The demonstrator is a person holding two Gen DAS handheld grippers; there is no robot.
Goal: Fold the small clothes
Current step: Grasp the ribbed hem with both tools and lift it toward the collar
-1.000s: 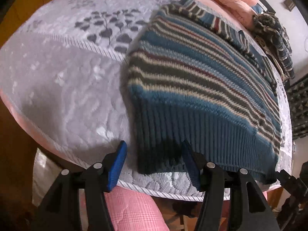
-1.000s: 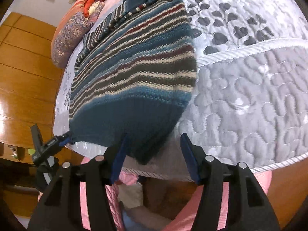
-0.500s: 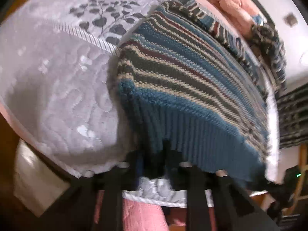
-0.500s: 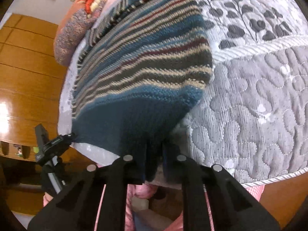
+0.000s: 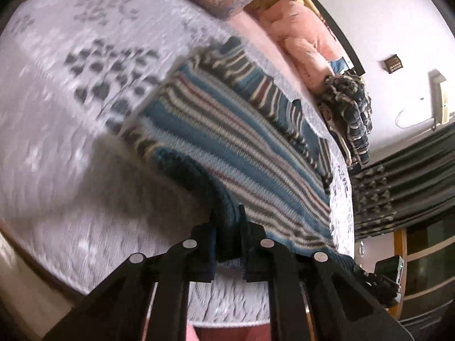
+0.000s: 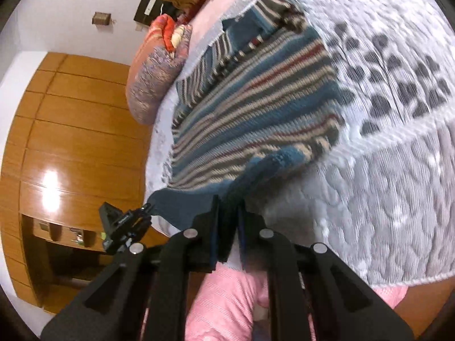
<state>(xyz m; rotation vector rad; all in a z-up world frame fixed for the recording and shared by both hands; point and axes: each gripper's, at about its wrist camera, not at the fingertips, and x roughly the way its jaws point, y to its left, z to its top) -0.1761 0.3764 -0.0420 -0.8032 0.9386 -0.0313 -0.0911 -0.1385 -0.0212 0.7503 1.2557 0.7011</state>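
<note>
Left wrist view shows the striped sweater (image 5: 227, 147) spread on the quilted bedspread (image 5: 57, 170), its dark teal ribbed hem (image 5: 224, 224) pulled up off the cover and pinched between the two fingers of the left gripper (image 5: 227, 227), which are closed tight on the knit. Ahead of those fingers the stripes run away toward the collar; the fabric beyond the fingertips is motion-blurred. To the right of the fingers the hem sags and stretches on toward the other gripper, partly seen at the far lower right.

From the right wrist camera, the same sweater (image 6: 256, 108) lies ahead of the right gripper (image 6: 229, 224), whose fingers are likewise clamped on the hem's other corner (image 6: 227, 216), the teal rib bunched into a raised fold just in front of the fingertips. Left of these fingers the hem hangs in a shallow curve to the left gripper (image 6: 125, 221), which holds its far end.

Beyond the sweater, far ahead of the fingers, sit a patterned pillow (image 6: 153, 79) and pink bedding (image 5: 307, 37); a dark plaid garment (image 5: 352, 108) is heaped near the bed's far edge. A wooden wardrobe (image 6: 71, 130) stands to the left of the right gripper's fingers, and a dark curtain (image 5: 403, 179) to the right of the left gripper's.
</note>
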